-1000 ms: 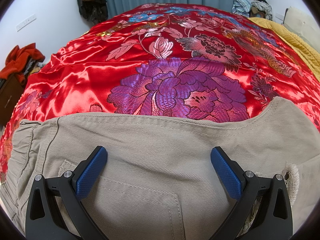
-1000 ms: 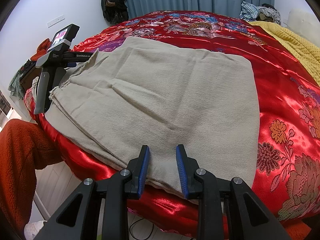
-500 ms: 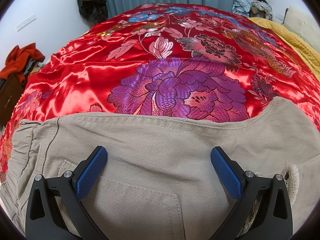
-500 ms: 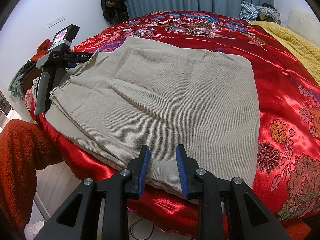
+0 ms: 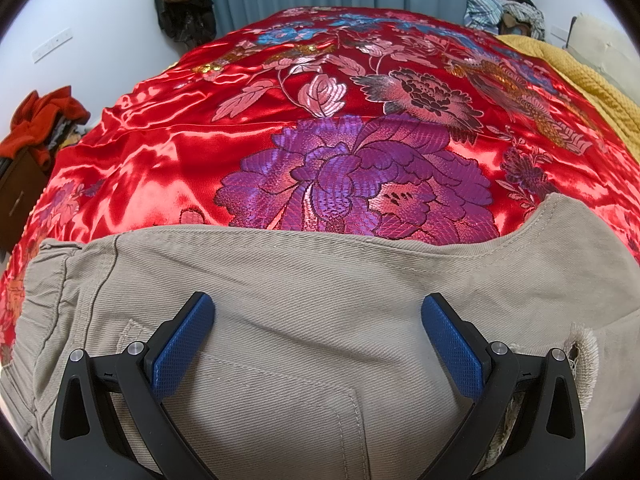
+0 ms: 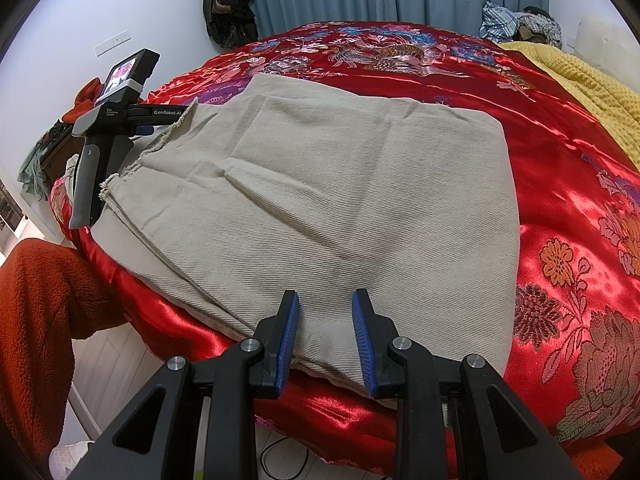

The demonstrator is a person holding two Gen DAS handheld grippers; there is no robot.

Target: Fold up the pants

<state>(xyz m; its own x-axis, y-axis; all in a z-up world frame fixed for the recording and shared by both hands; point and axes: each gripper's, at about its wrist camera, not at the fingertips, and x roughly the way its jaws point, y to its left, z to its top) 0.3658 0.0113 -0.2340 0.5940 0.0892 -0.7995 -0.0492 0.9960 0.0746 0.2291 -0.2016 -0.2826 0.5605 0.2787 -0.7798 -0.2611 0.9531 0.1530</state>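
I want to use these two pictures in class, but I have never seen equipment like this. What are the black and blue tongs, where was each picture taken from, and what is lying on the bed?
There is no robot here. A person holds one two-finger gripper in each hand, and each gripper carries a wide-angle camera that looks forward along its blue-padded fingers.

The left gripper shows in its own view, open wide over the waist end of the beige pants, holding nothing. The right gripper shows in the other view at the folded end of the same pants, its fingers part open with the cloth edge between them, not clamped. That view also shows the left tool from the side.

The pants lie folded on a red floral bedspread. A yellow blanket lies at the right.
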